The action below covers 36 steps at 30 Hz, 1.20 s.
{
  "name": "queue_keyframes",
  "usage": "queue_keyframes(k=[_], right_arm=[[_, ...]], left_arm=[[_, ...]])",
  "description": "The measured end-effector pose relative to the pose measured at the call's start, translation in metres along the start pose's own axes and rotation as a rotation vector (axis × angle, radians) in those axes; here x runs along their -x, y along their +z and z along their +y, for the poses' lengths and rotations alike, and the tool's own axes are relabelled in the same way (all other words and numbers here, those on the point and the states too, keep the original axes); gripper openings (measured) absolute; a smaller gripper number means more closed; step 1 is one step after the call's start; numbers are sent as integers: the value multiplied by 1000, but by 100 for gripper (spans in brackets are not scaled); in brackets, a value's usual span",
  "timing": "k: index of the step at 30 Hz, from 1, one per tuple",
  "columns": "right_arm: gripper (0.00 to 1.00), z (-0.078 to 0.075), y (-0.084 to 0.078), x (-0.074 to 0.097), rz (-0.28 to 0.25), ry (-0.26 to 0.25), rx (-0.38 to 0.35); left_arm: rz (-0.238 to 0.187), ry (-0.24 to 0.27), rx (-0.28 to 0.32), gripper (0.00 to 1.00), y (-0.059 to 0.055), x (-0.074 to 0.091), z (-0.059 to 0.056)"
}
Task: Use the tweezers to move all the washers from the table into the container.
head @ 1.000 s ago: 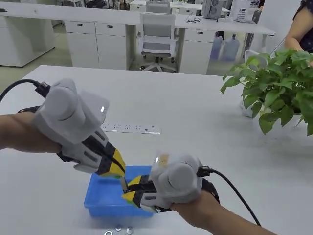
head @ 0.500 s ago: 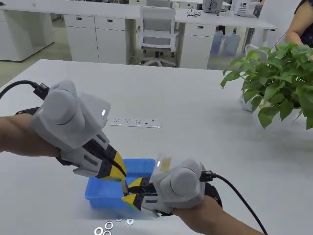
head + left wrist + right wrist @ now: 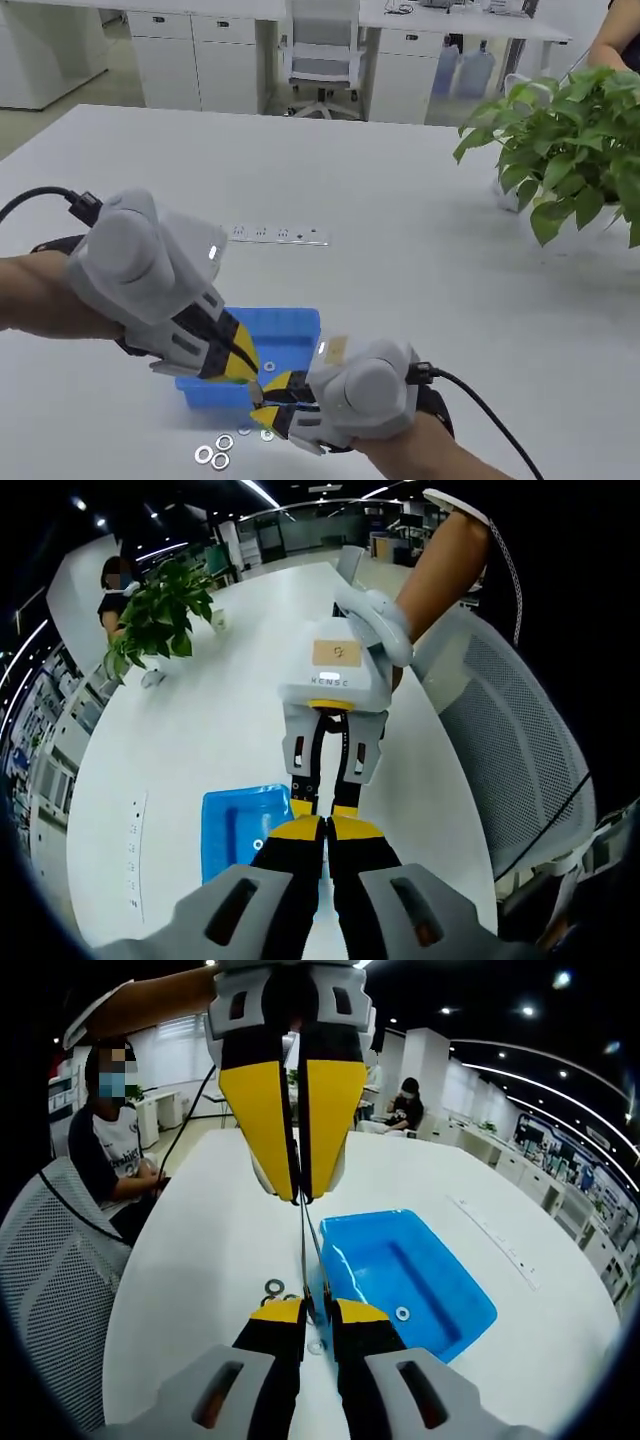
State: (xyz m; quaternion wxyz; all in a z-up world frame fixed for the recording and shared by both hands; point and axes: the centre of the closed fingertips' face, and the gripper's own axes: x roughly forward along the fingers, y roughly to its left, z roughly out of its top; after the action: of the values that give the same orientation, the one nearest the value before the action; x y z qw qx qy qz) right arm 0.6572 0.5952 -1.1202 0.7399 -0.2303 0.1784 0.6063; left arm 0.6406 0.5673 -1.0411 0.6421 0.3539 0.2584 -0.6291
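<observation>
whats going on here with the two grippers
A person holds tweezers between both grippers: the left gripper clamps one end, the other end sits between the right gripper's fingers, beside the blue container. One washer lies in the container; several washers lie on the table next to it.

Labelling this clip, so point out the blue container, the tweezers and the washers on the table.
blue container (image 3: 290,335), head view, bare floor.
tweezers (image 3: 302,1248), right gripper view, thin shaft.
washers (image 3: 204,455), head view, leftmost ring.
</observation>
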Motion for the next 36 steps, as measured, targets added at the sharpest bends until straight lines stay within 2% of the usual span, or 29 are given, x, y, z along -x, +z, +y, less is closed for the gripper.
queue_keyframes(k=[15,28,36], right_arm=[[12,9,-19,-11,30,12,-38],[12,8,-29,-14,47,16,-65],[13,5,-32,-16,49,18,-81]], left_arm=[[5,-22,18,5,-12,-15,-8],[8,-47,41,5,-20,-25,-3],[5,-56,50,5,-20,-30,-1]])
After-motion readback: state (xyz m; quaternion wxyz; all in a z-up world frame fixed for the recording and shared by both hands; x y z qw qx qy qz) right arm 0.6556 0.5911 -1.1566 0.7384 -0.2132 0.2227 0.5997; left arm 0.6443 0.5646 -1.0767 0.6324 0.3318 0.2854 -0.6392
